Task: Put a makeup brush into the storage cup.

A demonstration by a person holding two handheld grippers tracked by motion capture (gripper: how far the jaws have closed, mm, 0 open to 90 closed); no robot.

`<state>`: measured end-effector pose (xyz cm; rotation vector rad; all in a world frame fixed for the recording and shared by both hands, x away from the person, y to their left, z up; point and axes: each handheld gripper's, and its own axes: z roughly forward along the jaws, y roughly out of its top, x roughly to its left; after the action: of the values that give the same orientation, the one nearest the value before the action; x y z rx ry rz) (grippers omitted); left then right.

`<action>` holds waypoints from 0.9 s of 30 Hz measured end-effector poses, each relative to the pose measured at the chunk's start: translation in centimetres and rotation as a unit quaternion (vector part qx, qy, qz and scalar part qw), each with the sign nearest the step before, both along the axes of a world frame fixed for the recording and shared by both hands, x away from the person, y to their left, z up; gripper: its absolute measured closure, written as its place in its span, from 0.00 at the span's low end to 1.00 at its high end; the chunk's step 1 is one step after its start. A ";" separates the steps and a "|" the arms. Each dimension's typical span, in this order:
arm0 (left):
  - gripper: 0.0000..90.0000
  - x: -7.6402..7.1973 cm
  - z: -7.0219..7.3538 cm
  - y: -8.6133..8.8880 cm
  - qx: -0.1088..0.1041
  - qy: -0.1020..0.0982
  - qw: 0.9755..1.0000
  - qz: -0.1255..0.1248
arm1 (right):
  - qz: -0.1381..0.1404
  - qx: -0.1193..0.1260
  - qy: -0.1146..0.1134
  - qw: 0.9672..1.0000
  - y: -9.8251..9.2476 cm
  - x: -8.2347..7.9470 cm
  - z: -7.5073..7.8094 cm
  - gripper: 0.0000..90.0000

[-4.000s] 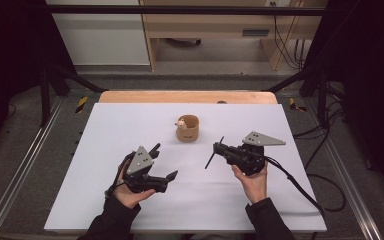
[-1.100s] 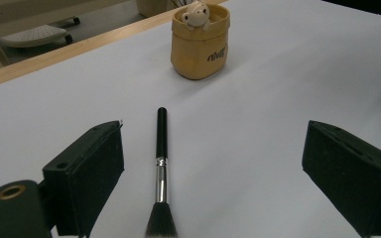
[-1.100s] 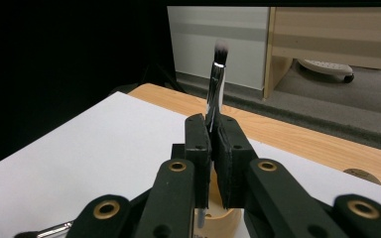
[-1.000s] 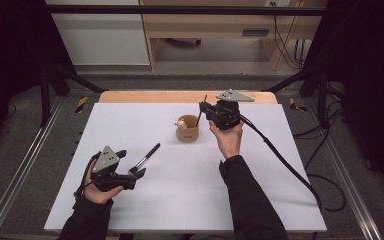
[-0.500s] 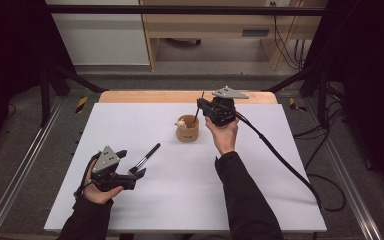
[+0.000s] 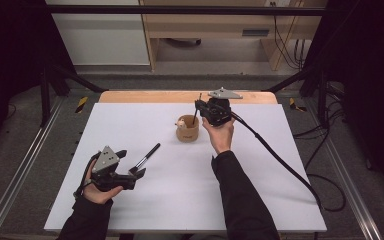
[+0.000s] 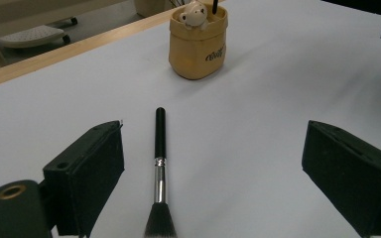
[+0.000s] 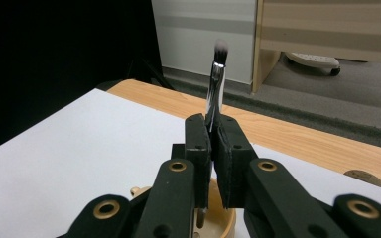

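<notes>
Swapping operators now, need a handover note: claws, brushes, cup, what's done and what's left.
Right claw: shut on the small brush, bristles up, handle end lowered into the tan cup.
Left claw: open, low over the white mat, jaws either side of the large brush, not gripping.
Done: small brush nearly in the cup.
Left: release it, then probably pick up the large brush and put it in the cup.

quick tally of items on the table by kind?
Makeup brushes: 2, one lying on the table, one held upright over the holder
Tan brush holder: 1
Hand-held grippers: 2, left, right
Total: 5
</notes>
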<state>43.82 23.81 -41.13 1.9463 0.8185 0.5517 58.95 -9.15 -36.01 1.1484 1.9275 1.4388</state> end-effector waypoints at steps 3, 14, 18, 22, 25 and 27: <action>0.10 0.0 0.0 -0.1 0.001 0.001 1.000 0.000 | -0.001 -0.005 0.005 1.000 0.1 0.2 -0.4 0.95; 0.10 0.0 0.0 -0.1 0.001 0.001 1.000 -0.001 | -0.003 -0.020 0.020 1.000 0.9 0.7 -2.0 0.95; 0.10 0.0 0.0 -0.1 0.001 0.000 1.000 -0.002 | -0.003 -0.024 0.024 0.999 1.1 0.8 -2.4 0.95; 0.10 0.0 0.0 -0.1 0.000 0.001 1.000 -0.001 | -0.004 -0.027 0.030 0.999 1.2 0.9 -2.7 0.95; 0.10 0.0 0.0 -0.1 0.001 0.001 1.000 -0.001 | -0.003 -0.030 0.031 0.999 1.2 0.9 -2.9 0.95; 0.10 0.0 0.0 -0.1 0.001 0.001 1.000 -0.002 | -0.002 -0.032 0.036 0.999 1.3 1.0 -3.0 0.95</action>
<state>43.78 23.70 -41.14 1.9500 0.8150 0.5493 59.90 -7.88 -39.05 1.1899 2.0036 1.3399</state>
